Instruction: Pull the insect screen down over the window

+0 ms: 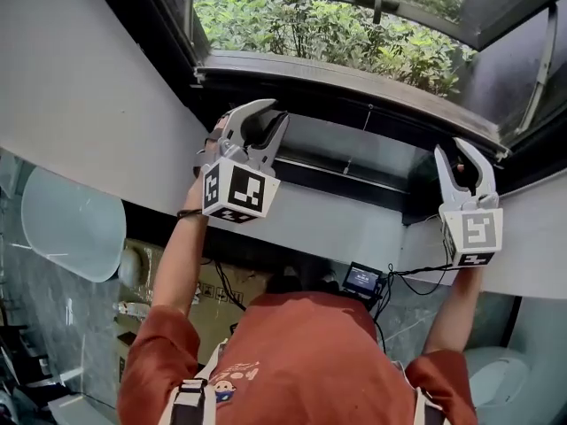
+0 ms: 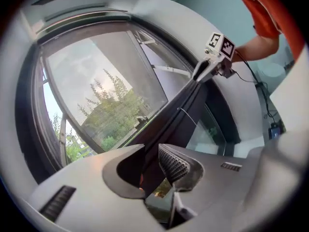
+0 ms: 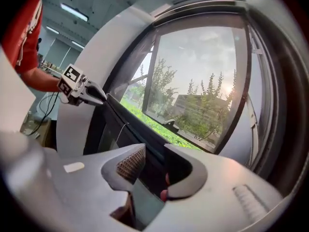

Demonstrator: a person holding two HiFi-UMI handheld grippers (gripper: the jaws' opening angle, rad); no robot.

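On your left, the left tongs (image 1: 276,112) sit on one end of the insect screen's dark pull bar (image 1: 345,177). The bar fills the gap between the ribbed pad and the other jaw, so they read as clamped on it. Follow the bar along: it runs across the window (image 1: 354,82) between your two hands, with a thin cord (image 2: 186,115) hanging near its middle. Over on your right, the right tongs (image 1: 452,149) are spread wide around the far end, so the bar sits between the jaws but is not gripped. To do this step well, I'd close that right side squarely on the bar before pulling. Then bring both ends down together so the bar keeps level, since a pull from the left alone would likely skew it in its guides. The head view gives you both hands and the whole bar at once, but little of the grip. The two gripper views settle that, and each also shows you the opposite hand. They add what the head view lacks: the outward-swung sash with its stay arm (image 2: 169,70), and a grey haze above the bar that may be the mesh (image 2: 91,81). There is also a clearer strip under the bar, which suggests the screen has some way to go.
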